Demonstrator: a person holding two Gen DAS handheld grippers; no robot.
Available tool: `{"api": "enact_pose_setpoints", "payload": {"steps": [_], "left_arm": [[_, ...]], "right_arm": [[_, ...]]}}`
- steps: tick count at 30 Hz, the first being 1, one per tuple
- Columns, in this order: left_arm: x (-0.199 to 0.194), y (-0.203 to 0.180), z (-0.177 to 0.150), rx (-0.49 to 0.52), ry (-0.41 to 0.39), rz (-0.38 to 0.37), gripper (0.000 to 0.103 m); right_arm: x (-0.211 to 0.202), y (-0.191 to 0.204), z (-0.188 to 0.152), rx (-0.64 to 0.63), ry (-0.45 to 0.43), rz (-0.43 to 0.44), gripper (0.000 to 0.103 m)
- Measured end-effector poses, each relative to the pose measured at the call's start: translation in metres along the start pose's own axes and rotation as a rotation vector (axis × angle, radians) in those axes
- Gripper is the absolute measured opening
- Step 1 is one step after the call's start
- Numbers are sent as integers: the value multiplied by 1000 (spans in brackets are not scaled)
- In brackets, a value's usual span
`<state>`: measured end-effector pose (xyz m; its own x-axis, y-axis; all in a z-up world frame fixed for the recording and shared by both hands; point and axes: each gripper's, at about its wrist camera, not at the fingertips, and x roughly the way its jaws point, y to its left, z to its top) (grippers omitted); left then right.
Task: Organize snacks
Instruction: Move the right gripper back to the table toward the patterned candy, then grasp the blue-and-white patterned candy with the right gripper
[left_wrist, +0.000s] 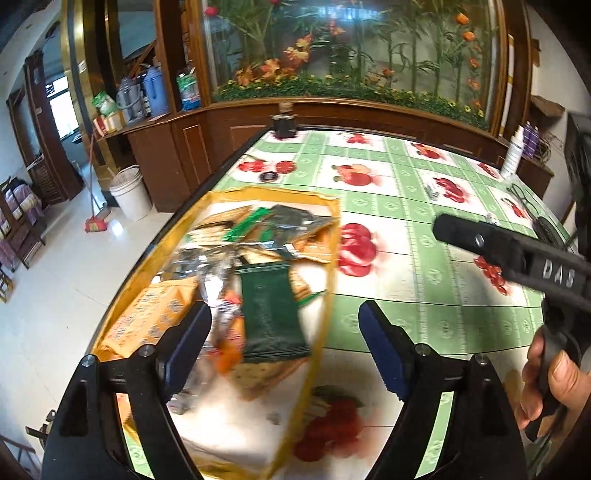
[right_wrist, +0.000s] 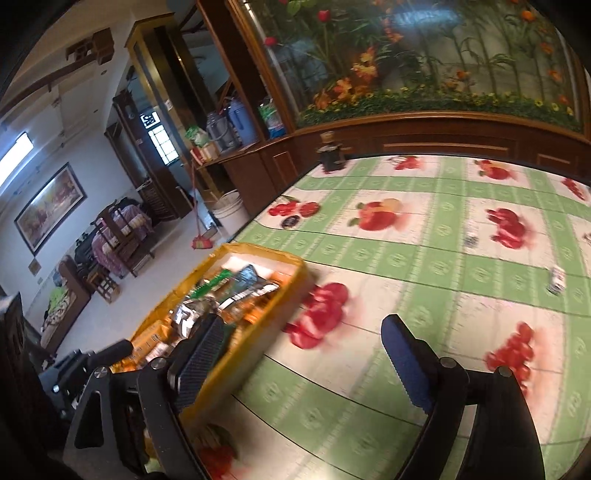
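Two grippers hovering over a fruit-print tablecloth (left_wrist: 406, 184), left gripper (left_wrist: 284, 332) and right gripper (right_wrist: 301, 354) both gaping wide — nothing between the pads, snack packets (left_wrist: 273, 314) lying heaped in a yellow tray (right_wrist: 258, 332) at the table's left edge.

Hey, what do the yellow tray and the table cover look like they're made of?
Yellow tray: probably thin moulded plastic, smooth and slightly translucent at the rim. Table cover: likely wipe-clean vinyl or oilcloth, since the printed fruit pattern lies flat with a faint sheen. Blur leaves both uncertain.
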<state>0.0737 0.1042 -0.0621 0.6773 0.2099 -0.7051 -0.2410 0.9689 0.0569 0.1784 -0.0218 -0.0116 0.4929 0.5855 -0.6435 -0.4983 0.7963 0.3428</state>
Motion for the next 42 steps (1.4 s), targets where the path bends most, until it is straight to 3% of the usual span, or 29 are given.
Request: {"api": "enact_pose_setpoints", "payload": {"steps": [11,17,25,30,36,39,42], "left_arm": [[2,-67,12,91,17,-77,82],[12,-93,29,123,12,-86,82],[53,-119,64,95,32,-97,82],[77,-140,79,113,45,-79,82],[106,-164,104,141,49,-76,82],[124,-178,115,156,70,-72,82],[142,-193,122,176,94,-73,82]], "right_arm": [[-44,-109,-20,120,-47,-205,89],[-38,-154,-16,153,-47,-299,89],[-16,-195,8,214,-36,-344,84],[4,-208,21,233,5,-356,67],[27,-218,27,234,55,-379,67],[29,-219,30,225,62,-408,62],[31,-219,31,200,79,-448,49]]}}
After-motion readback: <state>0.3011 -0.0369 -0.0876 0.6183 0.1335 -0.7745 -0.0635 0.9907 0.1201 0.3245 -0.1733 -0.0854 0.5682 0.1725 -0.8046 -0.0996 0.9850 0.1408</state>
